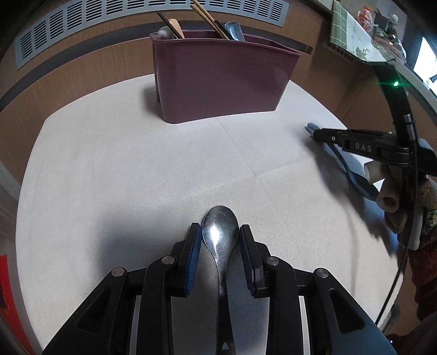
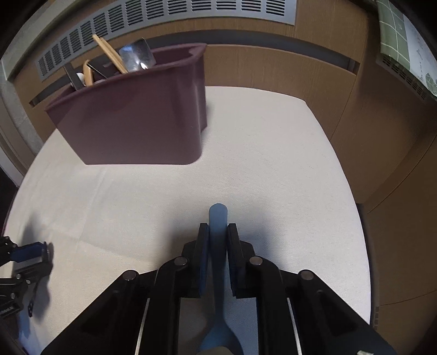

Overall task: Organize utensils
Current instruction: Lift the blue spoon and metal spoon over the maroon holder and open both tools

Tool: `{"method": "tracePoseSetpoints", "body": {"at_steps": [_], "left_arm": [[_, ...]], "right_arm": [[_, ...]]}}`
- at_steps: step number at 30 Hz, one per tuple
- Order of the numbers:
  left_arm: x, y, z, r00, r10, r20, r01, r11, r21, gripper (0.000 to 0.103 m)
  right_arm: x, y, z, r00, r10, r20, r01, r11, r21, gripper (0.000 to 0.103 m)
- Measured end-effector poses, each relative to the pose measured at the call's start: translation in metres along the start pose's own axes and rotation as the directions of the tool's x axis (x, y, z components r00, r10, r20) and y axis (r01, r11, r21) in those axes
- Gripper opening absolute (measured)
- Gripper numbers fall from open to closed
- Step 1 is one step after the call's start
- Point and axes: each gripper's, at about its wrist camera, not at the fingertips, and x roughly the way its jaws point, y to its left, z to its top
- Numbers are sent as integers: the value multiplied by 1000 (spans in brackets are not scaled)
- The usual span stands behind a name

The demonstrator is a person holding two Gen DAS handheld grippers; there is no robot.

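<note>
A maroon utensil holder (image 1: 218, 79) stands at the back of the white cloth, also in the right wrist view (image 2: 136, 120); it holds wooden chopsticks (image 1: 209, 19), a wooden spoon and metal utensils. My left gripper (image 1: 220, 232) is shut on a metal spoon (image 1: 220, 232), pads against the bowl, handle running back under the camera. My right gripper (image 2: 218, 232) is shut on the handle of a blue spoon (image 2: 218, 218), bowl toward the camera. The right gripper also shows in the left wrist view (image 1: 314, 131), low over the cloth at the right.
The white cloth-covered table (image 1: 123, 169) ends at a wooden wall with a grey vent grille (image 1: 109, 16) behind the holder. A shelf with a green checked cloth (image 1: 347, 30) sits at the far right. The left gripper shows at the left edge (image 2: 27, 256).
</note>
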Motion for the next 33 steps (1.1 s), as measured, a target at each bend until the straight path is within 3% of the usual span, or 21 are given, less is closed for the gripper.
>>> {"method": "tracePoseSetpoints", "body": {"at_steps": [6,13,20,33], "left_arm": [[4,-12,3,998,64,-4,-64,997,31,30],[7,-12,6,997,78,16,-78,997,11,29],[-17,-5,12,994,28,105,-21,998,-62,29],[-78,-5,23,961,27,276,-2,996,-89,29]], "right_arm": [[-42,8,0,990,62,130,-64,998,8,12],[-86,16,-2,963,83,255,-86,996,-2,12],[-98,12,0,950,75,304,-80,997,4,12],[-109,15,0,939,73,335,-74,997,-10,12]]}}
